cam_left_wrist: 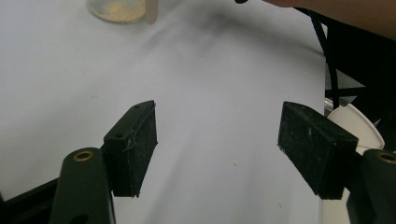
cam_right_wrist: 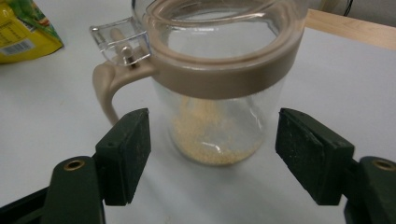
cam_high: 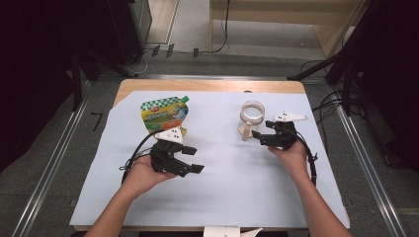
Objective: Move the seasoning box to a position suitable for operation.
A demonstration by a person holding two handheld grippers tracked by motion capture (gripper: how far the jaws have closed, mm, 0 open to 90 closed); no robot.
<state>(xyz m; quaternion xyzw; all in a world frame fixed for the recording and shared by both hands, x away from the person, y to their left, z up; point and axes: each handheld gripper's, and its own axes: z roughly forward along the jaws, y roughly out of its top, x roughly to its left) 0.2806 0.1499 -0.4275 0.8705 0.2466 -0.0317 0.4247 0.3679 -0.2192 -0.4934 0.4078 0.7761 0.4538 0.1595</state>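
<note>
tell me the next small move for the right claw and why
Probably ease the right claw forward until its pads flank the glass jar, then close. Its jaws stand open just short of the jar, nothing between them, and the handle sits off to one side.

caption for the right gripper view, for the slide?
Right gripper, jaws open, lined up on a clear jar with tan collar and handle, grains at its bottom, on the white table cover.

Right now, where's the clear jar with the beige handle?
The jar stands upright on the white sheet's far right in the high view, directly ahead of the right gripper.
</note>
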